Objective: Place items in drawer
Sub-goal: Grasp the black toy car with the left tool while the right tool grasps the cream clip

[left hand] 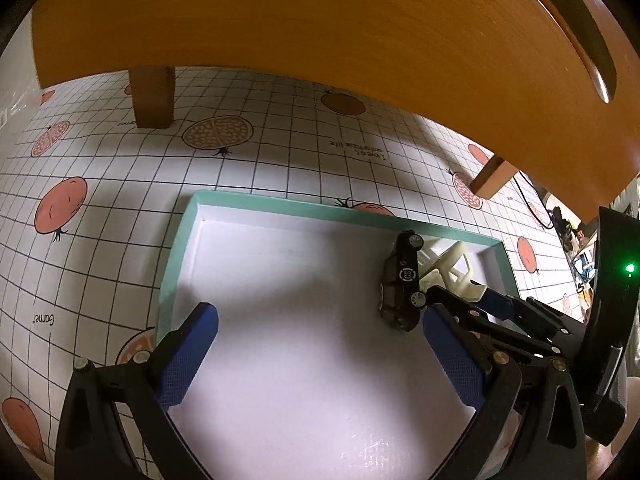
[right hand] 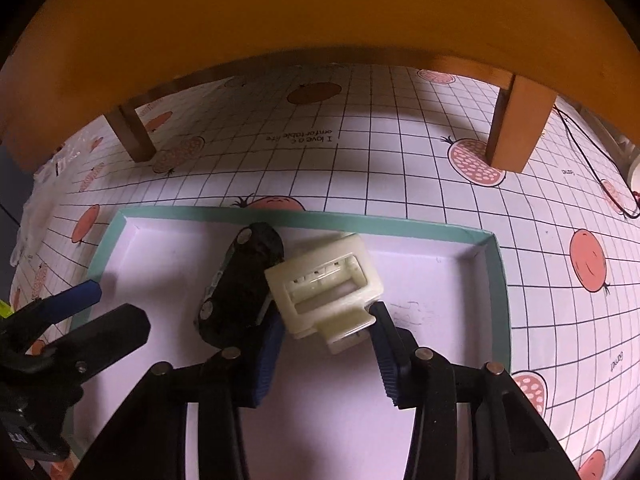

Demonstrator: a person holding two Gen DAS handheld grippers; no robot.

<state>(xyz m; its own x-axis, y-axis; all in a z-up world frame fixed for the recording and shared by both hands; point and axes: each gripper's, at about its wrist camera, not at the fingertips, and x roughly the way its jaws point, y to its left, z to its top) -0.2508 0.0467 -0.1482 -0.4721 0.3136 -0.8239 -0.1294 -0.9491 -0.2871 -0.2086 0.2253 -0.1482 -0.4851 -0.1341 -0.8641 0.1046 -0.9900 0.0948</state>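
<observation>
Right up front in the right wrist view, the right gripper has its blue pads spread with the cream plastic piece sitting at the tips, so it looks let go, though I can't quite tell if one pad is touching the piece's near tab. Over in the left wrist view the left gripper is wide apart with nothing between its fingers, hovering over the bare white floor of the teal-rimmed tray. Both items are already in that tray, which I'm guessing is the drawer: the black toy car lies tipped on its side with its wheels showing, pressed right against the cream piece near the far wall. Past the tray is the grid tablecloth with the fruit prints, then the wooden legs and the orange wooden panel overhead. What worries me: the right gripper's left pad is jammed right next to the car, so pulling back sloppily could drag it or knock the cream piece around. Also that panel hangs low over everything, so lifting straight up might bump it.
</observation>
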